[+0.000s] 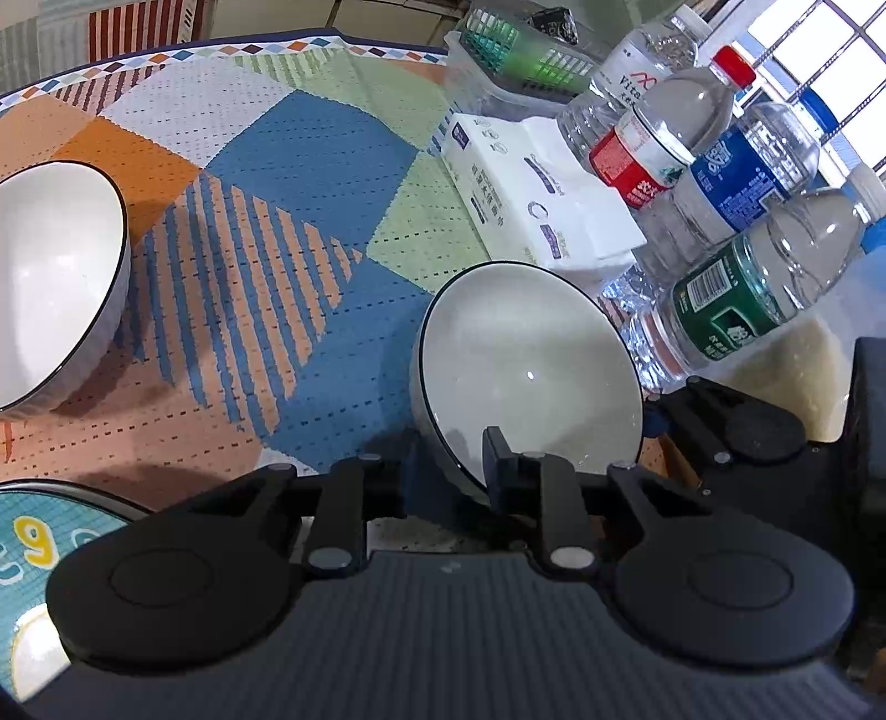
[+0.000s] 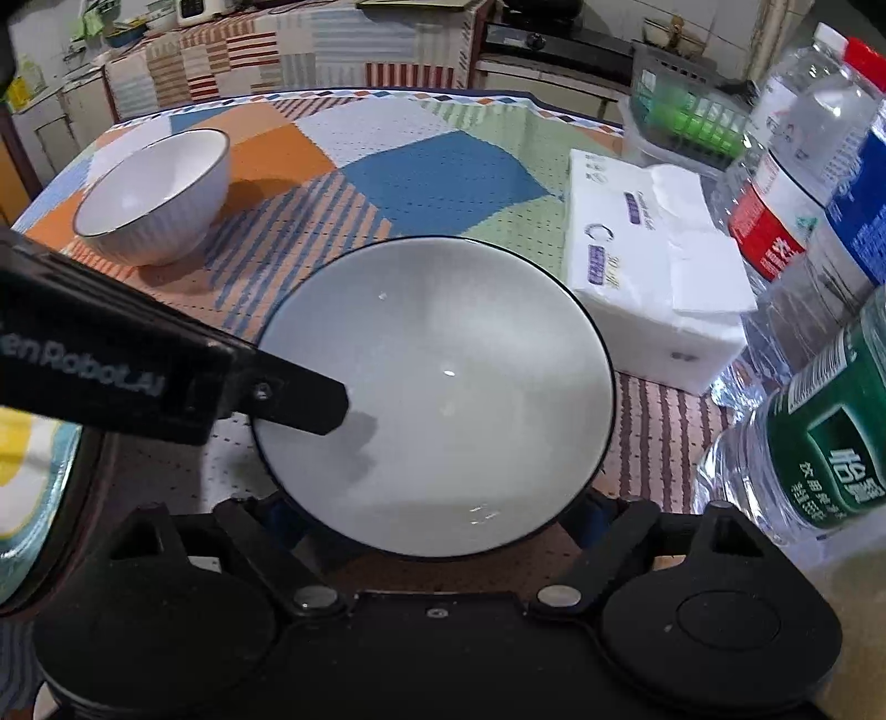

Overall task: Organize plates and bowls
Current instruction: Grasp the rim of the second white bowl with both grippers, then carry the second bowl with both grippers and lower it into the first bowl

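A white bowl with a dark rim (image 1: 531, 365) (image 2: 443, 387) sits on the patterned tablecloth (image 1: 310, 183). My left gripper (image 1: 454, 459) is shut on its near rim, one finger inside the bowl and the other outside. In the right wrist view that finger (image 2: 299, 399) reaches in over the bowl's left edge. My right gripper (image 2: 437, 520) stands open and wide at the bowl's near side, its fingertips mostly hidden under the rim. A second white bowl (image 1: 55, 277) (image 2: 155, 194) stands apart at the far left.
A teal patterned plate (image 1: 33, 543) (image 2: 27, 487) lies at the near left. A tissue pack (image 1: 531, 188) (image 2: 653, 266), several water bottles (image 1: 747, 288) (image 2: 819, 432) and a green basket (image 1: 520, 50) (image 2: 686, 111) crowd the right side.
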The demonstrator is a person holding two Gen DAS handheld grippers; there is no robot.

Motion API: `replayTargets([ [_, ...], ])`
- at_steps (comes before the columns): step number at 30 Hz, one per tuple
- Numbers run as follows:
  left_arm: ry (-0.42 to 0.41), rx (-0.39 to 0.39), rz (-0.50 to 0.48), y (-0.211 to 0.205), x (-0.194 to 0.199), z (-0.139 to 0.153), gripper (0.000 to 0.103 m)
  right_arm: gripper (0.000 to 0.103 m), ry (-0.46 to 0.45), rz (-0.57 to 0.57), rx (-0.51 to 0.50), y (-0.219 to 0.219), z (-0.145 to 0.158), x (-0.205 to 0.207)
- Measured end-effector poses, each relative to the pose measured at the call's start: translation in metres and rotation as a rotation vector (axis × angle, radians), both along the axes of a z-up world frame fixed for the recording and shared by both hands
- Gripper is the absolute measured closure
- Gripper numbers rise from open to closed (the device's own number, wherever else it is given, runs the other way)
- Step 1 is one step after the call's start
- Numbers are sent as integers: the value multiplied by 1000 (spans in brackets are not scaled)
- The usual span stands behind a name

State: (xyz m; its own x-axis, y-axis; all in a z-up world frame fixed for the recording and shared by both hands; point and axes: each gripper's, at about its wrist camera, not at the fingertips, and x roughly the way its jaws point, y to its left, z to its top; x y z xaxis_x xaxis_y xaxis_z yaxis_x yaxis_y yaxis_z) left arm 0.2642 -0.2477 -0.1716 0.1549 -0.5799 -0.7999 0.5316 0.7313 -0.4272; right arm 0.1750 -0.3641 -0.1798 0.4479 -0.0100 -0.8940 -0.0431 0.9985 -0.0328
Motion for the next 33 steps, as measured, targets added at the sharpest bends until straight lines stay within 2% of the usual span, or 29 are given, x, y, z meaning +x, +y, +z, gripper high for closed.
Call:
replayTargets([
  [8,7,5,-22,6,-6,10,81,13,6,-3,6,6,11,-7],
  [15,16,6,6,23,-12,29,81,13,-34,55,4,16,31,-16],
  [24,-55,2,35,67,-19,73,81,13,-150,130,-13,52,67,-20],
  [30,-97,30,65,93,-18,94,81,13,-184,198,-45,82,84,-13],
  [33,-118,47,94,109,-16,101,81,13,-196,212,-17,94,89,-5],
])
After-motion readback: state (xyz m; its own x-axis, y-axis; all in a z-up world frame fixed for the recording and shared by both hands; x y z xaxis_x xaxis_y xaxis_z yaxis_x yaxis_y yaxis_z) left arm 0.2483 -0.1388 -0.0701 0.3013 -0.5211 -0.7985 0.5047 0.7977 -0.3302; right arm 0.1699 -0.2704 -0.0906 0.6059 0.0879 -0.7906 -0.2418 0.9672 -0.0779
